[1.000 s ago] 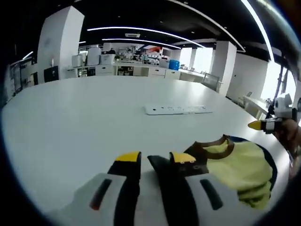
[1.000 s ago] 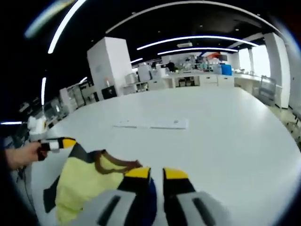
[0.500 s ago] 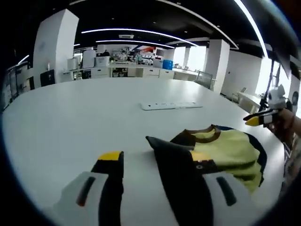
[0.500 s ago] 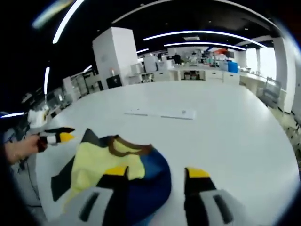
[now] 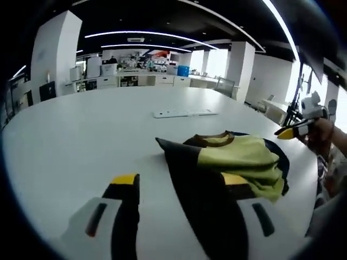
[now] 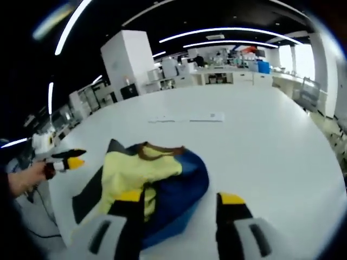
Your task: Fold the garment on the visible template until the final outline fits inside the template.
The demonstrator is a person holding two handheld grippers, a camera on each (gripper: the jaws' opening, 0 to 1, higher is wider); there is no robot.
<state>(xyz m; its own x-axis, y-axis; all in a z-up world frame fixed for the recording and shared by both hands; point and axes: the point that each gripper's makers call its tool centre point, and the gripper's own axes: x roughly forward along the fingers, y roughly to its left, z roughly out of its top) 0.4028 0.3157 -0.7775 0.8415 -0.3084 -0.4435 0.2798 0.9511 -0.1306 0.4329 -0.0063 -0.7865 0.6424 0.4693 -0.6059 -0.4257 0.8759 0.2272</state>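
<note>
The garment (image 5: 238, 160), yellow with a brown collar and dark blue and black panels, lies bunched on the white worktop (image 5: 81, 135) near its edge; in the right gripper view the garment (image 6: 143, 173) sits just ahead of the jaws. The left hand-held gripper (image 5: 181, 184) has its jaws spread wide with nothing gripped, a black panel lying over its right jaw. The right hand-held gripper (image 6: 181, 199) is likewise spread wide and holds nothing, its left jaw over the cloth. A white power strip (image 5: 184, 114) lies farther back on the worktop.
</note>
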